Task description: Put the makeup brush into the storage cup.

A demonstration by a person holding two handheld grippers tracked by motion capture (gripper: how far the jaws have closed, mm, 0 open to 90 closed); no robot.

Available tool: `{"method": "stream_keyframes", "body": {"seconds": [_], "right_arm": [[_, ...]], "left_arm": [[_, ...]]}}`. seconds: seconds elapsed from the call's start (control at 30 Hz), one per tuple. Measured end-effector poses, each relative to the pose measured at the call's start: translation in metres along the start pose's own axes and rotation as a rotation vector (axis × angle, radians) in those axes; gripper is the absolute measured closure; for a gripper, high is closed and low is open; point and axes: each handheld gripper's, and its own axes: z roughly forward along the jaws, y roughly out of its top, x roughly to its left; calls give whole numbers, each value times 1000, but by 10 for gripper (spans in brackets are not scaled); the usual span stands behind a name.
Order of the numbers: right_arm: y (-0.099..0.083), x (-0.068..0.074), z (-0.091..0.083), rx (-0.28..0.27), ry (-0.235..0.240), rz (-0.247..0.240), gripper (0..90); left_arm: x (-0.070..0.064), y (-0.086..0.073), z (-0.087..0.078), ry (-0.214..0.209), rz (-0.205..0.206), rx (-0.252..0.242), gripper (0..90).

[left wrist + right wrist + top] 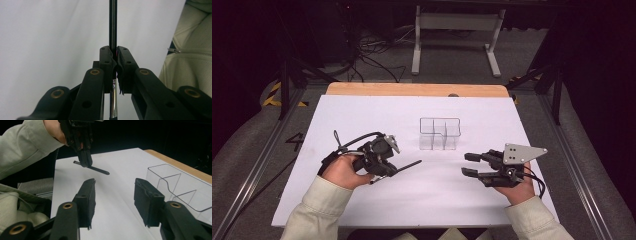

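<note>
A slim black pen (409,165) is clamped in my left gripper (388,173), just above the white sheet at the left. In the left gripper view both jaws press on the pen (113,25), whose black shaft runs on past them, with a silver section behind the pads. My right gripper (466,164) hovers at the right, open and holding nothing. A clear plastic box (440,133) with several compartments stands between and beyond the two grippers. The right gripper view has its own spread jaws (115,192), the left gripper (86,162) shut on the pen (100,170), and the box (175,187) on the right.
A white sheet (362,115) covers the table, with a strip of wooden edge (412,89) showing at the far side. Metal rails run along both sides. Cables and a white stand (457,30) lie on the floor beyond.
</note>
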Motion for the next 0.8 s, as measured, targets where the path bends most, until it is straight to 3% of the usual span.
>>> {"method": "stream_keyframes", "body": {"seconds": [0.3, 0.37, 0.5, 0.8], "right_arm": [[14, 1, 5, 25, 3, -44, 514], [15, 1, 7, 37, 6, -41, 507], [20, 3, 14, 93, 7, -50, 449], [30, 4, 24, 186, 45, -68, 494]], "left_arm": [[-3, 16, 9, -68, 96, -2, 833], [-4, 17, 9, -76, 99, 1, 833], [-6, 21, 12, -85, 122, 19, 833], [-8, 38, 20, -96, 192, 45, 834]]}}
